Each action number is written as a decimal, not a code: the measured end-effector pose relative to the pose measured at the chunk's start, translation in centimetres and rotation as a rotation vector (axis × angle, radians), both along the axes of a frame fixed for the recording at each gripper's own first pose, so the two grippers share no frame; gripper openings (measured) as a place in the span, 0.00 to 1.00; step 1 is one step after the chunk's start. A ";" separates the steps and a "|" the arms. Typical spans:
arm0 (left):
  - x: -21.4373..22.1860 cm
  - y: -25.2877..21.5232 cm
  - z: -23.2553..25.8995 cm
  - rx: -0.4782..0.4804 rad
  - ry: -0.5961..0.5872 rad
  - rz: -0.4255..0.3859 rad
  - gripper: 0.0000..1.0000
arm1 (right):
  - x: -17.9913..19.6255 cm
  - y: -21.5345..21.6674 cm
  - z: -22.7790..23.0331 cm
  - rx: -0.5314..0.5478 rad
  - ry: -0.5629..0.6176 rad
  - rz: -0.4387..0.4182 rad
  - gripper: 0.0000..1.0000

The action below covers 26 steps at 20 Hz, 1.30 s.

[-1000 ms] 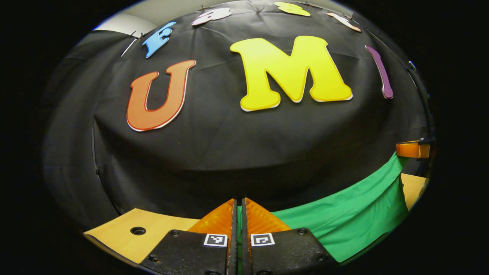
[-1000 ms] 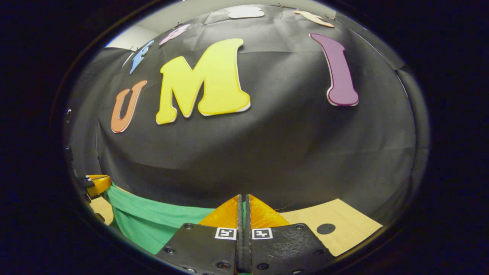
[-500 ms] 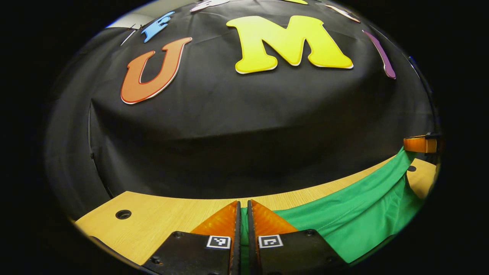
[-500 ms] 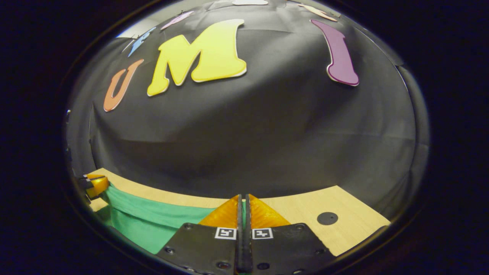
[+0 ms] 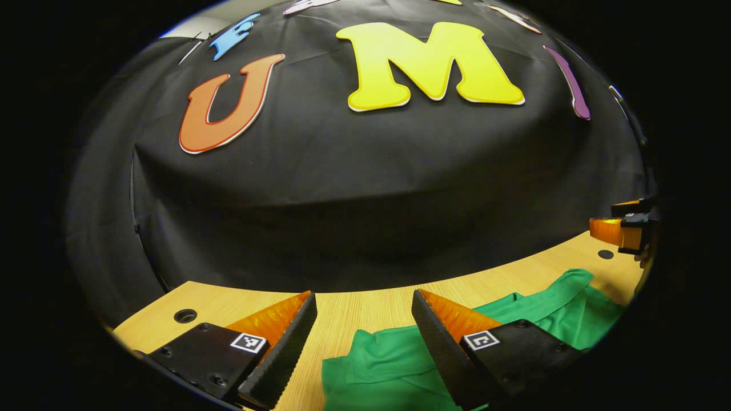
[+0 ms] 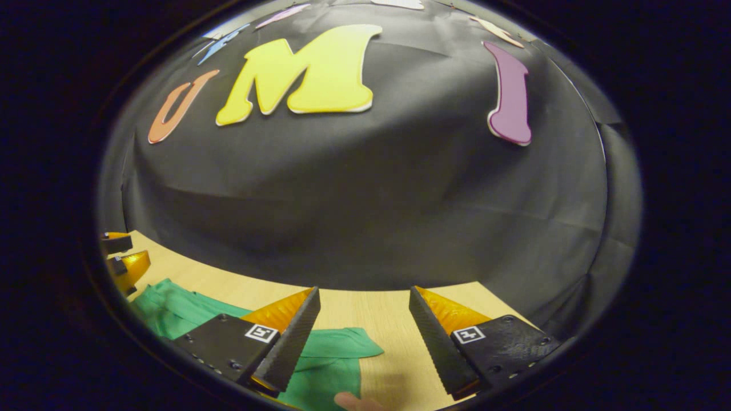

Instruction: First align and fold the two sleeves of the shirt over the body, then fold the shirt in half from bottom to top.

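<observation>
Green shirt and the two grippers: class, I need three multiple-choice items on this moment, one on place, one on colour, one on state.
1. Where does the shirt lie?
A. on the wooden table
B. hanging on the wall cloth
C. on the floor

2. What colour is the shirt?
A. blue
B. green
C. white

3. How do the left gripper and the right gripper stand?
A. both shut on cloth
B. one open, one shut
C. both open

Key:
1 A, the cloth rests crumpled on the tabletop.
2 B, it is green in both views.
3 C, each pair of jaws stands spread with bare table between.
</observation>
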<state>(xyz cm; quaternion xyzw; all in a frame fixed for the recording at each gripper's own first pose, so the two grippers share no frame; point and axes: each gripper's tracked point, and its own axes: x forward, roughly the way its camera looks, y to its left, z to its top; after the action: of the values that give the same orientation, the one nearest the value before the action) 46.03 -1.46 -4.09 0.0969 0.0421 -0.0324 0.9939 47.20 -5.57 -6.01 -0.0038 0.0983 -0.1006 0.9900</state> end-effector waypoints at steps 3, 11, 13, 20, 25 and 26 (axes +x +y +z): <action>-2.6 -0.3 2.3 -0.038 0.007 0.004 1.00 | -2.2 1.1 4.4 0.032 -0.049 0.010 0.94; -14.7 0.0 8.9 -0.091 -0.019 -0.004 1.00 | -11.4 1.9 12.1 0.069 -0.102 0.072 0.95; -18.5 -0.3 10.2 -0.089 -0.082 -0.005 1.00 | -14.6 1.7 12.5 0.061 -0.104 0.083 0.96; -30.3 -4.3 10.3 -0.062 -0.083 -0.074 1.00 | -27.6 3.1 14.3 0.030 -0.171 0.162 0.95; -37.3 -7.0 10.5 -0.030 -0.096 -0.123 1.00 | -36.3 2.5 14.0 -0.034 -0.198 0.143 0.95; -38.8 -7.5 10.6 -0.023 -0.103 -0.131 1.00 | -37.8 2.6 13.9 -0.031 -0.198 0.146 0.95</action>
<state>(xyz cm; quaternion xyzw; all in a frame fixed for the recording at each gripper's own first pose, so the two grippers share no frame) 7.24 -8.93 6.54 0.0895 -0.0159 -0.0926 0.9915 9.39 -2.95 7.84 -0.0165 -0.0023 -0.0298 0.9994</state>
